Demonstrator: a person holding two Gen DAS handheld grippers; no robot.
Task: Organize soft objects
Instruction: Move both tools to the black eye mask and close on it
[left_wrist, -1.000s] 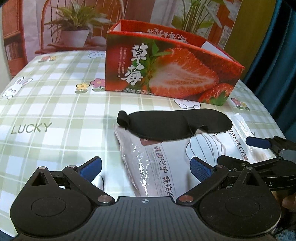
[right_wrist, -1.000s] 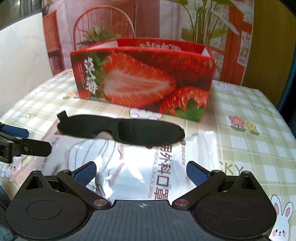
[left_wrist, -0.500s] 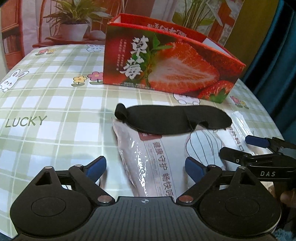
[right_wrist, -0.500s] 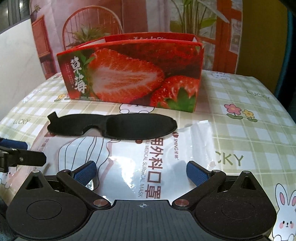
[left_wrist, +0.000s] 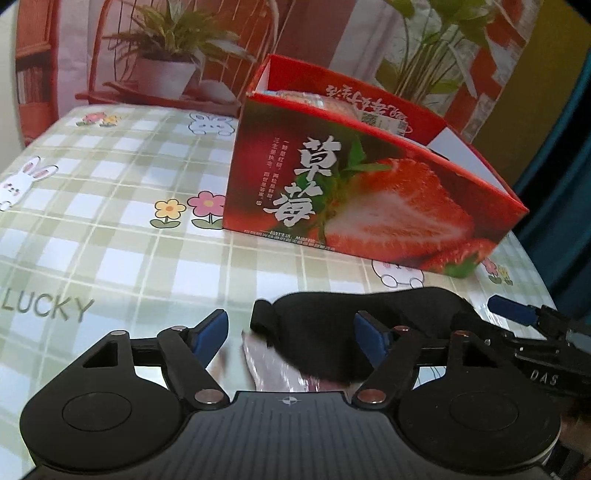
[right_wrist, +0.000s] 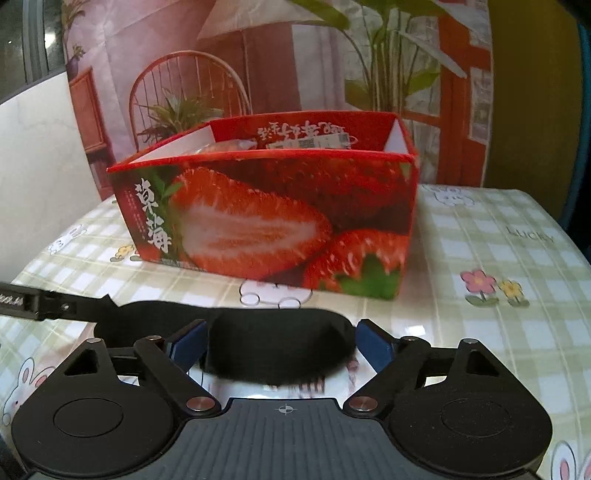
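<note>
1. Step in hand: you are closing in on the black eye mask (left_wrist: 373, 325), which lies on the mask packet (left_wrist: 273, 369).
2. Left tongs (left_wrist: 291, 334) and right tongs (right_wrist: 280, 339): jaws have just been narrowing, still apart, mask between them, nothing gripped.
3. Next, probably: pinch both ends, lift level.
4. Strawberry box (right_wrist: 280, 225) ahead of both tongs already holds wrapped packets (right_wrist: 310, 142).

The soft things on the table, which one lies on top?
The black eye mask. It lies across the far edge of the shiny face-mask packet, which rests flat on the checked tablecloth.
</note>
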